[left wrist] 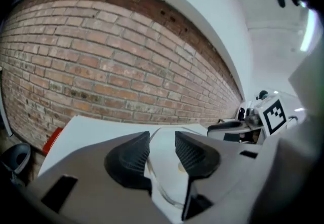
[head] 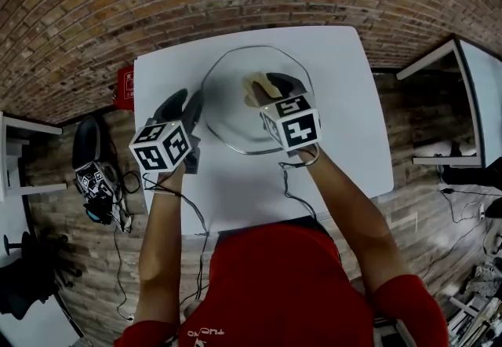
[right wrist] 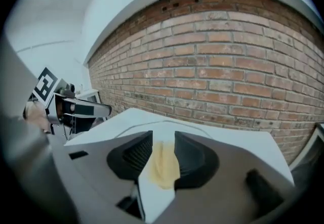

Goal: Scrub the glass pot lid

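On the white table (head: 345,126) the round glass pot lid (head: 231,114) lies flat, pale yellow sponge (head: 257,89) on it; my left gripper (left wrist: 162,139) and right gripper (right wrist: 162,139) hover above, jaws apart and empty, probably to regrip.

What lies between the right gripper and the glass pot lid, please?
A yellowish sponge on the glass pot lid, between the jaws of the right gripper; the right gripper view shows it.

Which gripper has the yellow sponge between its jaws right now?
The right gripper: the yellow sponge shows between its open jaws. The left gripper has only the glass pot lid between its open jaws.
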Motion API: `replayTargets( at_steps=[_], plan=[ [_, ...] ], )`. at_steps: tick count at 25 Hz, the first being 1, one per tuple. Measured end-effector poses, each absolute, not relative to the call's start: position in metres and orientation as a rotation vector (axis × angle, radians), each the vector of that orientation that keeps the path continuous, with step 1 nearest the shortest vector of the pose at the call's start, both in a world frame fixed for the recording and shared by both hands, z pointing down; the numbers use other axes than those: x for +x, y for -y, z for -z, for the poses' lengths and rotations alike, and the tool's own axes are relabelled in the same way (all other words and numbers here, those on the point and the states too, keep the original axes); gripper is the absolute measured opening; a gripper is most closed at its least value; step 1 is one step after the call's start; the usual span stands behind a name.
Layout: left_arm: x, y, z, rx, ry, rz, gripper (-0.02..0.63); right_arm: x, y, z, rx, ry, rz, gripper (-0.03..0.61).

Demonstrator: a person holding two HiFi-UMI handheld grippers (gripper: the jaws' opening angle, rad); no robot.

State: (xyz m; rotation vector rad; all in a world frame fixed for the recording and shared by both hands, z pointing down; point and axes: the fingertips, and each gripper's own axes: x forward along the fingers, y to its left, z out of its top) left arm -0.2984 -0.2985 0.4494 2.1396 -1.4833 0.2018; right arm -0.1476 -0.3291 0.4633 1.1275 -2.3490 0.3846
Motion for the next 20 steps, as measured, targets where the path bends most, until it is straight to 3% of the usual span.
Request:
replayTargets(
  at_steps=[3,7,14,20],
  plan=[
    [-0.28,0.292,-0.402,2.285,1.528,-0.104,0.163,-0.145,0.318,-0.424,1.13,2.516,-0.286,0.129],
    [-0.25,0.277,-0.354,2.425,1.561,-0.037,0.127,-0.139,0.301,-0.376,1.143,2.687,-0.186,0.065],
    [-0.209,0.25,-0.3,2.566,1.567,0.089,0.038,-0.133,0.272,-0.32,1.079,2.89,-0.075,0.043],
    [-0.183,0.233,-0.289,2.631,1.561,0.037,0.02,-0.131,0.244,-0.296,1.017,2.965,-0.004,0.029]
  ],
)
